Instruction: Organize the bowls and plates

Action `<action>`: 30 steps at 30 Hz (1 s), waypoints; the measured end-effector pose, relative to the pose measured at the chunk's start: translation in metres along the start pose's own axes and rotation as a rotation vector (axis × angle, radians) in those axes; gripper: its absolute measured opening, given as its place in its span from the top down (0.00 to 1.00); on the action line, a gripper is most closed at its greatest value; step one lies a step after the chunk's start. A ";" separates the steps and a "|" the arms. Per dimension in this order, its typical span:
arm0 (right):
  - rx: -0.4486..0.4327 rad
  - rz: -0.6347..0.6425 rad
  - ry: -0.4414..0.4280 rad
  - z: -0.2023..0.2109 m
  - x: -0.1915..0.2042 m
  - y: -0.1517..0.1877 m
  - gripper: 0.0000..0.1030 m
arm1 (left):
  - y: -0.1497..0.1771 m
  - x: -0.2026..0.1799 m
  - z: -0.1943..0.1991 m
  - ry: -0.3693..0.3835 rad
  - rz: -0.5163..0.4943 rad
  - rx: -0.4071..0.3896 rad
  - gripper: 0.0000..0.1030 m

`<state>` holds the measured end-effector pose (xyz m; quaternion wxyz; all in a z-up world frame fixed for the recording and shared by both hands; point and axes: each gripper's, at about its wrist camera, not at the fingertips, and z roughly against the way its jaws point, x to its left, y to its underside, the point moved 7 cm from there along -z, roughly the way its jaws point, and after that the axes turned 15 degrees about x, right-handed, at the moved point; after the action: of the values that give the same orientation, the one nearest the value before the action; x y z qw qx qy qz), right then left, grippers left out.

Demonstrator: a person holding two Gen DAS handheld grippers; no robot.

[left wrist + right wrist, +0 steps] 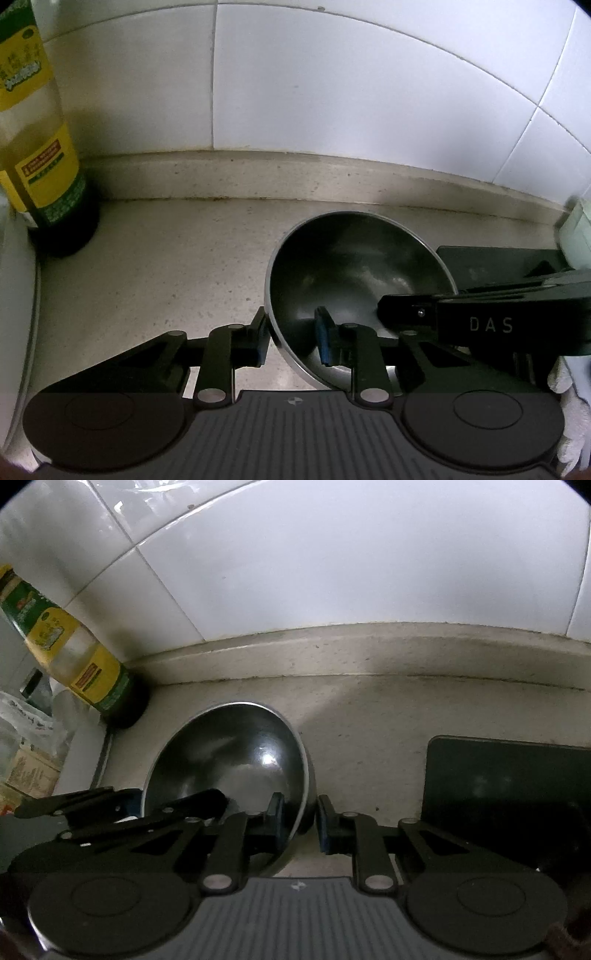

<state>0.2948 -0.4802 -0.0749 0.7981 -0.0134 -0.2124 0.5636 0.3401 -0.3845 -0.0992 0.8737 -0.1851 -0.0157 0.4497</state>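
Bench [177, 266] lies open between bottle [40, 147] and steel bowl [354, 258]; tiled wall [332, 92] blocks behind, dark board [509, 775] right.

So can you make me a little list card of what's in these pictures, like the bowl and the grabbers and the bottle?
bowl: one steel bowl, empty, on the pale counter
left gripper: fingers straddle the bowl's left rim, gaps visible
right gripper: fingers straddle the bowl's right rim, not closed on it
bottle: yellow-and-green labelled bottle, upright, left of the bowl, apart from it
dark flat slab: right of the bowl, apart
wall: white tiles
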 end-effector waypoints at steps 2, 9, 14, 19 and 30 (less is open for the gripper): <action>-0.002 -0.001 0.002 -0.001 0.000 0.000 0.83 | -0.002 -0.002 -0.003 0.002 0.003 0.005 0.69; -0.008 0.006 0.004 0.004 0.003 0.001 0.84 | -0.005 -0.008 0.013 -0.015 -0.016 -0.040 0.68; -0.033 0.012 0.007 0.014 0.006 0.001 0.84 | -0.005 -0.011 0.026 -0.022 -0.023 -0.065 0.67; -0.062 0.033 0.008 0.030 0.014 0.003 0.84 | -0.004 -0.012 0.042 -0.025 -0.020 -0.095 0.67; -0.116 0.047 -0.023 0.069 0.033 0.015 0.84 | 0.011 -0.020 0.098 -0.010 -0.019 -0.174 0.66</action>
<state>0.2659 -0.4596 -0.0057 0.7799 -0.0580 -0.2537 0.5692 0.3008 -0.3643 -0.0086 0.8584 -0.2580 -0.0611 0.4392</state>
